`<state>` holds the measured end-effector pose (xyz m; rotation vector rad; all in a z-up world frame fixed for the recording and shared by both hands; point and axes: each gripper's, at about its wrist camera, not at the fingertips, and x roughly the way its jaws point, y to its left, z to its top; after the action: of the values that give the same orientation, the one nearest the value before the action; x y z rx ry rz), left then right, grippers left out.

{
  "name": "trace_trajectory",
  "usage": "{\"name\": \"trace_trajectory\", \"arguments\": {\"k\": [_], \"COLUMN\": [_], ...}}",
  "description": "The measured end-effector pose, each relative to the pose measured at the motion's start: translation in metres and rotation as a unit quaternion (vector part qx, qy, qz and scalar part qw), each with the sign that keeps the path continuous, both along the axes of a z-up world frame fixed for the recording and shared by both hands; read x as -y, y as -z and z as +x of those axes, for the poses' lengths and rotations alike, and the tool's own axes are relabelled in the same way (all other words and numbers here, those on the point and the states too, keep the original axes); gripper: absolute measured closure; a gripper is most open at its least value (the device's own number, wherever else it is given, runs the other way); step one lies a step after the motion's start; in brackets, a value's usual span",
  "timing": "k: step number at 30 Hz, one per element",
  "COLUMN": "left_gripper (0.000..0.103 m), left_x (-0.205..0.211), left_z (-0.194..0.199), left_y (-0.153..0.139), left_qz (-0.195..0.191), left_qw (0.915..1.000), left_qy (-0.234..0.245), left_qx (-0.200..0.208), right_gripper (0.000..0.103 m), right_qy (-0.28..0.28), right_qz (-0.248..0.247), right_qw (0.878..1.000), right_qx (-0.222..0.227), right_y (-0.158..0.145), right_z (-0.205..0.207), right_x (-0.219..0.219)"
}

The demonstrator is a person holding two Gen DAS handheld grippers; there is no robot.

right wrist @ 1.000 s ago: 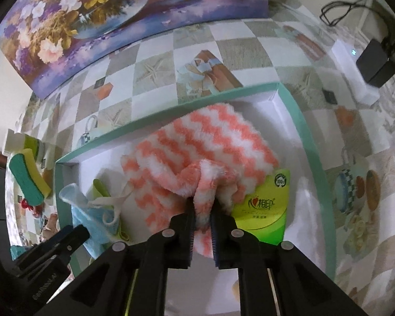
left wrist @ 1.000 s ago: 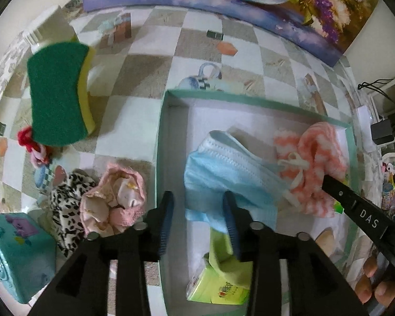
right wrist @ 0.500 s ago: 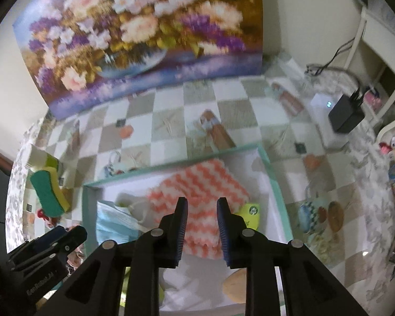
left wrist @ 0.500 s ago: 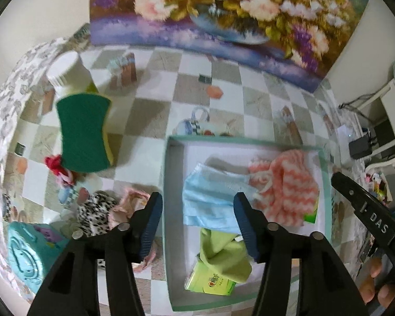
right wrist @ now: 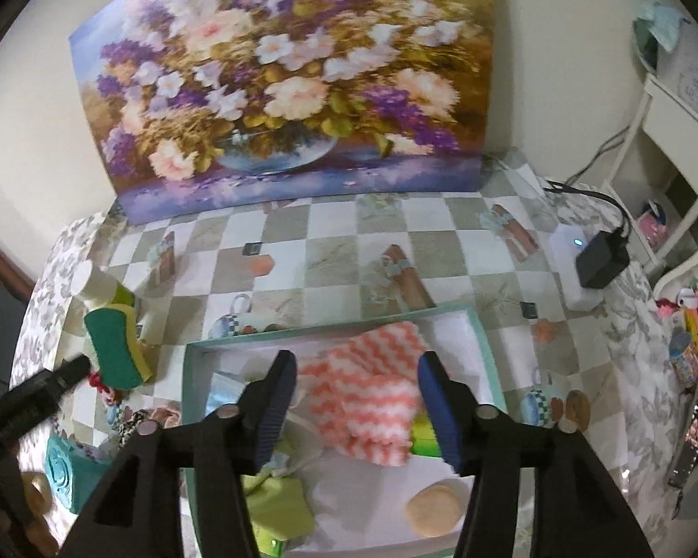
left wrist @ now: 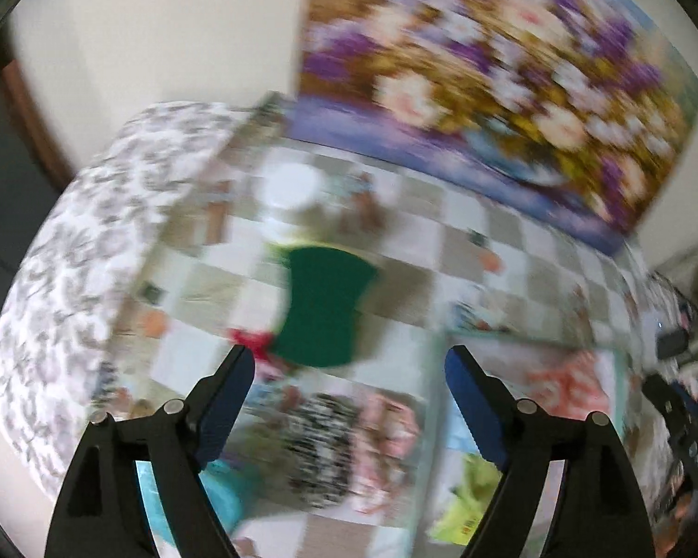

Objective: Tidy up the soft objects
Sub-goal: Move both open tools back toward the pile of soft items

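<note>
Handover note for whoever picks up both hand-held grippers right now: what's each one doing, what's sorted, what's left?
Left hand-held gripper: empty, jaws opening, above the items outside the box.
Right hand-held gripper: empty, jaws opening, above the box.
Done: striped cloth, face mask, green cloth and tissue pack lie in the box.
Left: sponge, leopard-print cloth and pink cloth on the table.

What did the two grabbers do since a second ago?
The right gripper let go of the pink striped cloth, which now lies in the box; it rose, and its jaws are opening with nothing between them. The left gripper lifted away too and swung toward the green sponge, jaws opening, empty. The blue mask, sponge and flower painting stayed put.
</note>
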<state>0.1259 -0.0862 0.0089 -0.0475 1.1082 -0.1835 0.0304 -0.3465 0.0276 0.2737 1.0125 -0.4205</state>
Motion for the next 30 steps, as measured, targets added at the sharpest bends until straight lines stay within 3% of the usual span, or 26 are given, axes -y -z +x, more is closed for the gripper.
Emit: {"name": "trace_trajectory", "arguments": {"k": [3, 7, 8, 14, 19, 30], "left_gripper": [0.004, 0.003, 0.003, 0.003, 0.003, 0.002], "left_x": [-0.039, -0.087, -0.099, -0.147, -0.156, -0.151], "left_z": [0.01, 0.019, 0.021, 0.026, 0.032, 0.045], "left_y": [0.003, 0.012, 0.014, 0.023, 0.03, 0.053], "left_qz": [0.01, 0.028, 0.03, 0.018, 0.004, -0.029], "left_qw": [0.9984, 0.9922, 0.9905, 0.9833, 0.9838, 0.987], "left_qy": [-0.056, -0.121, -0.134, -0.181, -0.179, -0.151], "left_qx": [0.006, 0.005, 0.003, -0.01, -0.015, -0.047], "right_gripper": [0.036, 0.032, 0.027, 0.015, 0.006, 0.006], "right_qy": [-0.015, -0.045, -0.05, -0.085, -0.114, -0.153], "right_qz": [-0.004, -0.003, -0.001, -0.003, 0.021, 0.057], "right_qw": [1.0, 0.999, 0.999, 0.996, 0.993, 0.986], "right_qx": [-0.007, -0.009, -0.009, -0.008, 0.005, 0.019], "right_y": [0.003, 0.008, 0.009, 0.018, 0.026, 0.048], "right_z": [0.009, 0.022, 0.025, 0.044, 0.061, 0.091], "right_x": [-0.013, -0.037, -0.042, -0.079, -0.11, -0.165]}}
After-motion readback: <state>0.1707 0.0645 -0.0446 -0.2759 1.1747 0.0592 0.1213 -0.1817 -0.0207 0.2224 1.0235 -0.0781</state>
